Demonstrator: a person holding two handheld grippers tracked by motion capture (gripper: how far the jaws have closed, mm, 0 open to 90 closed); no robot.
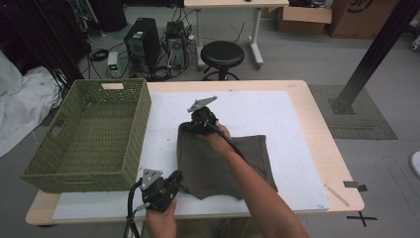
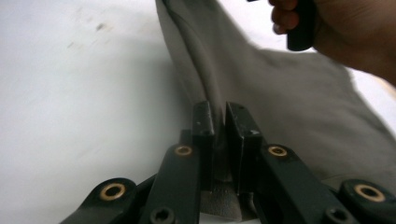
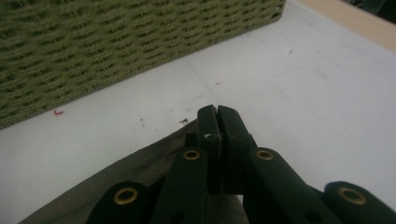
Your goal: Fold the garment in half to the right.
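Both grippers pinching a grey-brown cloth on the white mat.

Left to right: woven basket (image 1: 89, 134) at table's left; left gripper (image 1: 171, 182) clamped on the cloth's (image 1: 223, 163) near-left corner; right gripper (image 1: 198, 125) closed on its far-left corner, lifting that edge; rest lies flat right.

Not much to read here, honestly. The cardboard box (image 1: 364, 15) on the floor at the top right has part of a big dark printed mark on its side, but it's cut off by the frame edge and can't be made out. The green woven basket (image 1: 89, 136) carries a pale tag on its far rim, too small to tell if anything's written on it. A black X of tape (image 1: 365, 217) sits on the floor by the worktop's near right corner.
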